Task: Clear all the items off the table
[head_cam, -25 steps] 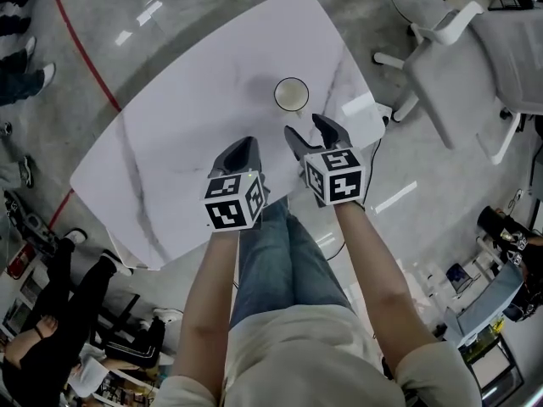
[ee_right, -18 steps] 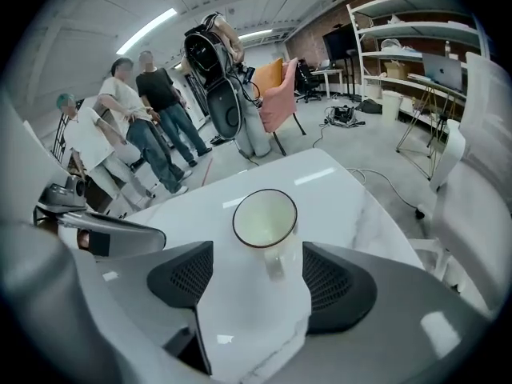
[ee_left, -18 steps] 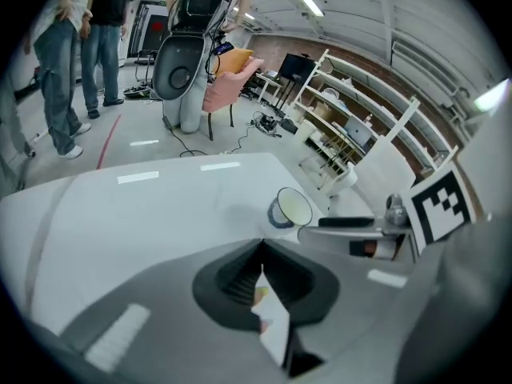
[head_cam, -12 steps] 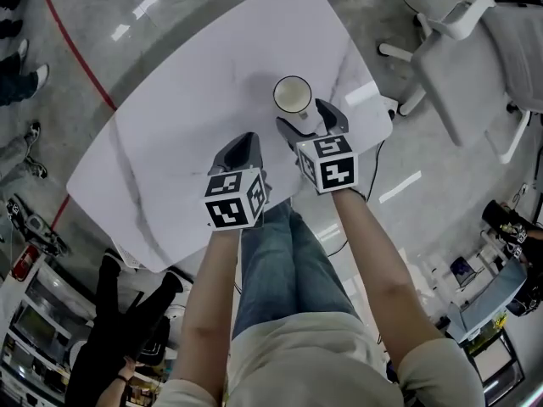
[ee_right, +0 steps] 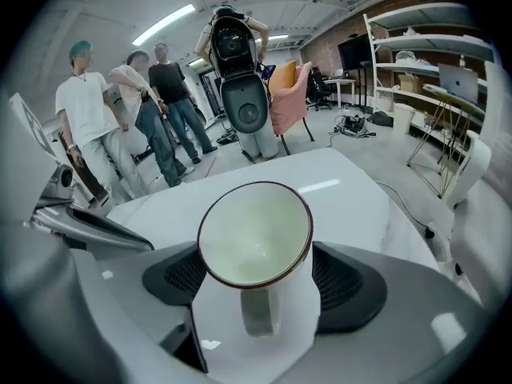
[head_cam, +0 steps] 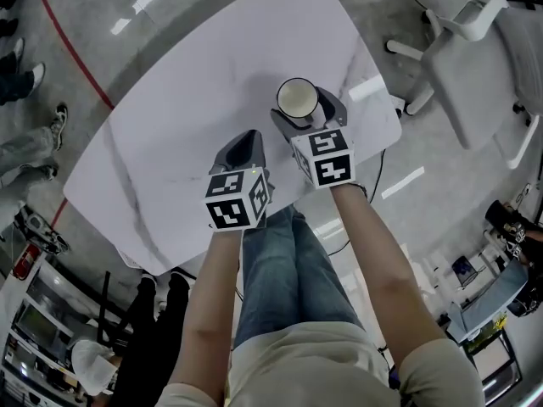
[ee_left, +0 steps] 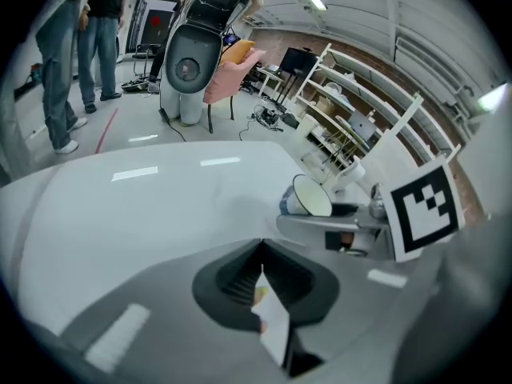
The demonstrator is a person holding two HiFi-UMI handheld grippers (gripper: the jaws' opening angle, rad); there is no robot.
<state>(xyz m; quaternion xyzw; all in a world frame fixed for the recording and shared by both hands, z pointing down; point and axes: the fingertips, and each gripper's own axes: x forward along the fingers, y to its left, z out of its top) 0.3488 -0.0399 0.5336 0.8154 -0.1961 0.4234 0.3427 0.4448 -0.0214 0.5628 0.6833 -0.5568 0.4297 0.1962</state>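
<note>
A white mug (head_cam: 297, 98) with a dark rim stands upright on the white marble-look table (head_cam: 187, 100), near its right edge. My right gripper (head_cam: 305, 114) has come over it; its jaws have just been opening and now stand wide on either side of the mug (ee_right: 254, 234), whose handle faces the camera. The pads do not visibly press on it. My left gripper (head_cam: 243, 153) is shut with nothing in it, hovering over the table's near edge, left of the mug (ee_left: 308, 198). Its closed jaws (ee_left: 260, 282) point down at bare tabletop.
A white office chair (head_cam: 475, 49) stands right of the table. A red line (head_cam: 76, 49) crosses the floor at left, where people (ee_right: 120, 126) stand. White shelving (ee_left: 376, 126) is behind the table. The table's right edge (head_cam: 386, 100) lies close to the mug.
My right gripper moved forward to the mug and its jaws spread wider, so the mug now sits between them. The left gripper stayed shut and hardly shifted.
</note>
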